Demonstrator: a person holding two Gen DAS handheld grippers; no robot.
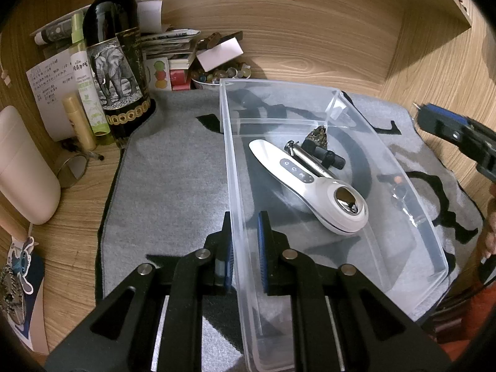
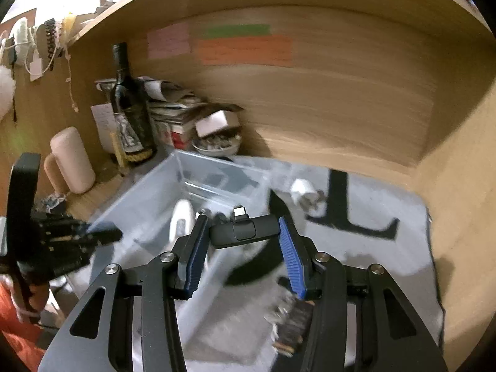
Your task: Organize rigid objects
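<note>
Left gripper (image 1: 245, 241) clamps the near wall of one clear plastic bin (image 1: 403, 167) on the grey-matted worktop (image 1: 173, 167); three items lie inside. Right gripper (image 2: 243, 238), above, grasps one black adapter (image 2: 243, 232).

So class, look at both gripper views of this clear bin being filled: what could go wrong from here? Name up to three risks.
1. The right gripper pinches the black adapter only by its ends near the fingertips, so it may twist or slip out.
2. The left gripper straddles the clear bin wall; a tug could tip the bin.
3. A dropped adapter could strike the white handheld device already inside.
</note>
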